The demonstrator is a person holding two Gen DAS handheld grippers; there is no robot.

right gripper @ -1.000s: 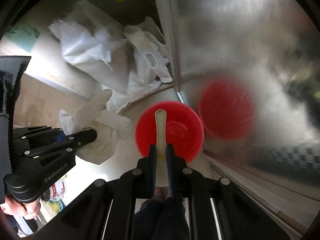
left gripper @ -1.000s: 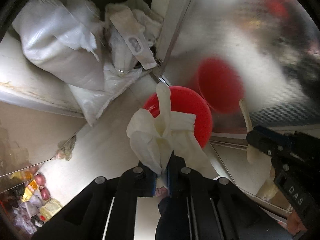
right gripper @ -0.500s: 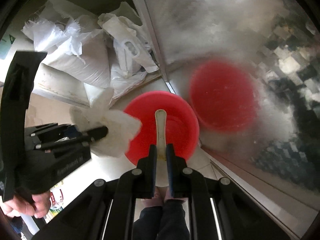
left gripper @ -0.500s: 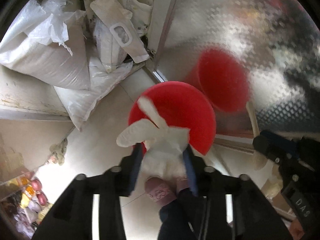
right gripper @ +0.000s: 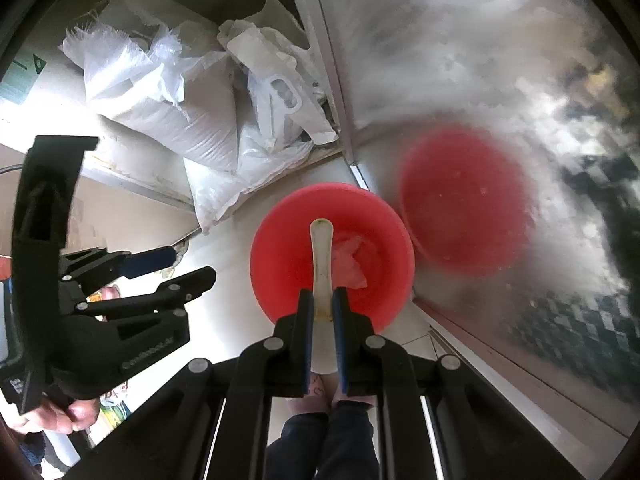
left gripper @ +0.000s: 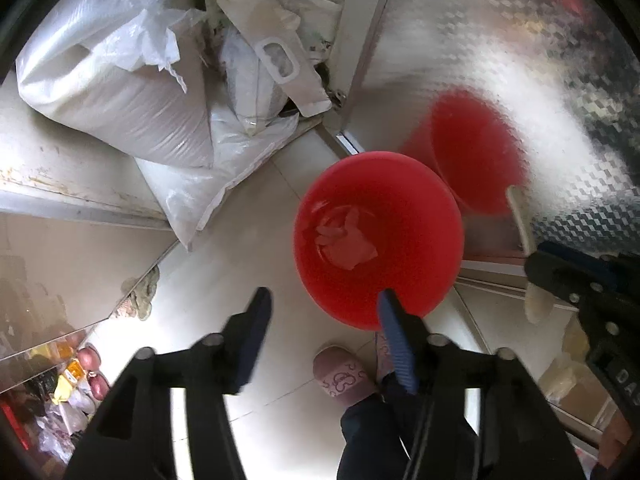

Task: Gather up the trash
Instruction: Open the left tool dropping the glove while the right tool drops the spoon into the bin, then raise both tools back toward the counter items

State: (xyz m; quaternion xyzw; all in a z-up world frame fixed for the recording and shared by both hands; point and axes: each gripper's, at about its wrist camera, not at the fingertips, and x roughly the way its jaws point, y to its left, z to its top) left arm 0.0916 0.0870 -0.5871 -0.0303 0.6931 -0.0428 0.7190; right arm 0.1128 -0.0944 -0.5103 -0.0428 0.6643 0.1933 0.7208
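The left tool (left gripper: 324, 312) is opening, empty, its tissue (left gripper: 344, 236) now lying in the bin (left gripper: 424, 216) below, while the right tool (right gripper: 322, 300) is gripping a spoon (right gripper: 321, 256) next.

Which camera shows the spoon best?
The right wrist view: the spoon runs up the middle, clamped in the right gripper over the red bin. The left wrist view shows it small at the right edge, partly hidden by that gripper.

My closed right gripper (right gripper: 322, 312) hides the pale stick's (right gripper: 321, 256) lower end; the crumpled tissue (right gripper: 350, 260) lies partly behind that stick.
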